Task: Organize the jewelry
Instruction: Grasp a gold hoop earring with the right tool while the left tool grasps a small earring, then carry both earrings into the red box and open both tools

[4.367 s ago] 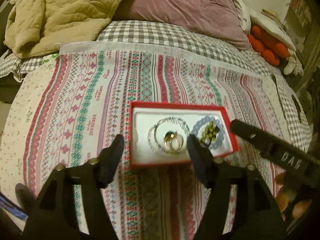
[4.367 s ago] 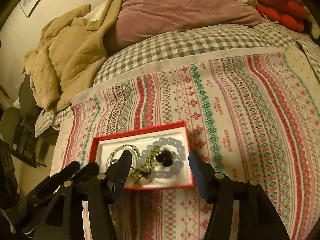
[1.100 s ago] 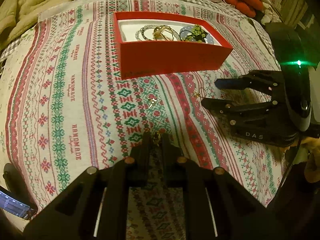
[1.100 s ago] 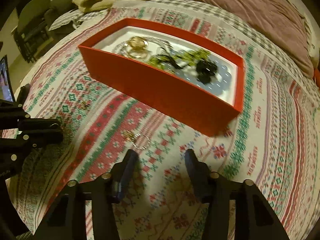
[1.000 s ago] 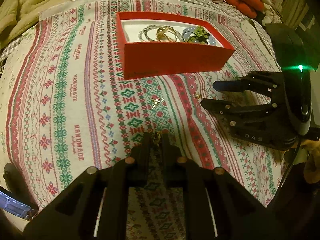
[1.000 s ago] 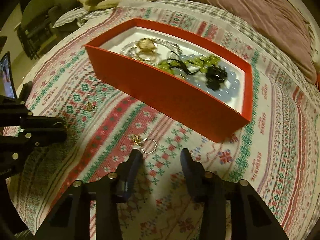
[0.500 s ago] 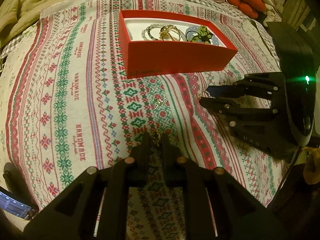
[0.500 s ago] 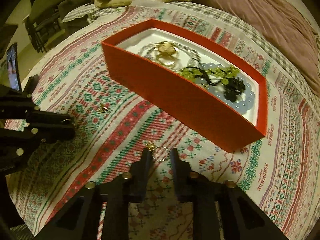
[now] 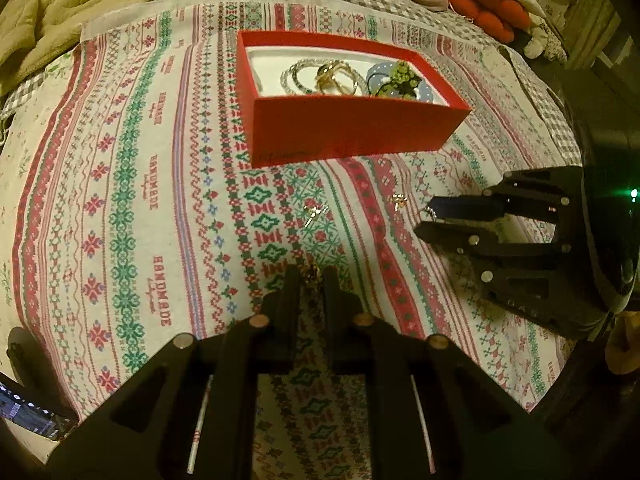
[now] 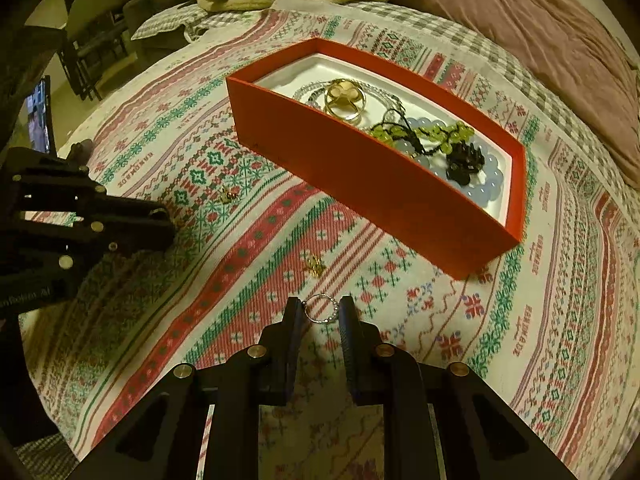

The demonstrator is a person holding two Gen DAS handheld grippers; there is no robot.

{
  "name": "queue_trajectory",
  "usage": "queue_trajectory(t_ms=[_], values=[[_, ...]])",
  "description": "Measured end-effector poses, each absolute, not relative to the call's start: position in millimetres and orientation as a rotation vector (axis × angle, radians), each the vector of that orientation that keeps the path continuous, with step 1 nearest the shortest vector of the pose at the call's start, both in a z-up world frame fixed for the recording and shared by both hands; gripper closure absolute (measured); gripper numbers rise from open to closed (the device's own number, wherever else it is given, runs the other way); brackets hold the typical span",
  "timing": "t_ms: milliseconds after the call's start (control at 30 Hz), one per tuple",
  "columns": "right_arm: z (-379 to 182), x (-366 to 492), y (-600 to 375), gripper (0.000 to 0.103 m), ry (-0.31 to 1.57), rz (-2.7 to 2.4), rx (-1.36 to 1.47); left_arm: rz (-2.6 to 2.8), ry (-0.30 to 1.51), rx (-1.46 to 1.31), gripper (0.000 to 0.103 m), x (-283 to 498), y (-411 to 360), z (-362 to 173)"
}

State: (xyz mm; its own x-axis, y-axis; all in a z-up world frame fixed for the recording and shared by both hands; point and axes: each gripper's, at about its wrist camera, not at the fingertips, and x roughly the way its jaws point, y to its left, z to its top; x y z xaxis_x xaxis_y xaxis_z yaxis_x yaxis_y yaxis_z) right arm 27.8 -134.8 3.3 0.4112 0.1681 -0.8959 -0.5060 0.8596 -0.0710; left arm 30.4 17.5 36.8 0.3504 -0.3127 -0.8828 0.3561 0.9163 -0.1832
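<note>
A red jewelry box (image 9: 352, 128) (image 10: 360, 184) sits on a patterned cloth and holds bracelets, gold rings (image 10: 345, 100) and green beads (image 10: 440, 134). My left gripper (image 9: 311, 276) is shut on a small gold earring (image 9: 312, 271), lifted a little over the cloth. My right gripper (image 10: 320, 307) is closed on a small silver beaded ring (image 10: 320, 309) just above the cloth, in front of the box. Two small gold earrings lie loose on the cloth (image 9: 314, 213) (image 9: 399, 200); they also show in the right wrist view (image 10: 314, 266) (image 10: 226, 196).
A beige blanket (image 9: 60, 12) and a mauve pillow (image 10: 540, 28) lie behind the box. Orange plush items (image 9: 480, 12) are at the far right. A lit screen (image 10: 38, 120) and chairs stand to the left of the bed.
My right gripper closed its fingers around the silver ring and lifted slightly. My left gripper stayed shut on the gold earring and rose a little; the box appears farther off.
</note>
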Motion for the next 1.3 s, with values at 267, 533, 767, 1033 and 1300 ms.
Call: queue_trajectory(t_ms=[267, 533, 767, 1033, 1300], values=[[18.5, 27.0, -144.6, 0.084, 1.076, 0.375, -0.308, -0.431, 1.114, 0.027, 0.091, 34.4, 15.7, 48.7], [47.5, 32.7, -155.4, 0.084, 1.030, 0.322, -0.204, -0.431, 1.072, -0.006, 0.091, 45.7, 11.7, 67.6], [60.5, 45.5, -168.7, 0.084, 1.022, 0.258, -0.106, -0.425, 1.028, -0.045, 0.091, 58.1, 10.0, 86.7], [72.6, 61.4, -181.4, 0.084, 0.990, 0.192, 0.002, -0.403, 0.983, -0.077, 0.091, 75.3, -4.6, 90.5], [75.5, 86.9, -195.4, 0.084, 0.968, 0.127, 0.133, -0.356, 0.938, -0.074, 0.090, 101.5, -16.2, 88.5]])
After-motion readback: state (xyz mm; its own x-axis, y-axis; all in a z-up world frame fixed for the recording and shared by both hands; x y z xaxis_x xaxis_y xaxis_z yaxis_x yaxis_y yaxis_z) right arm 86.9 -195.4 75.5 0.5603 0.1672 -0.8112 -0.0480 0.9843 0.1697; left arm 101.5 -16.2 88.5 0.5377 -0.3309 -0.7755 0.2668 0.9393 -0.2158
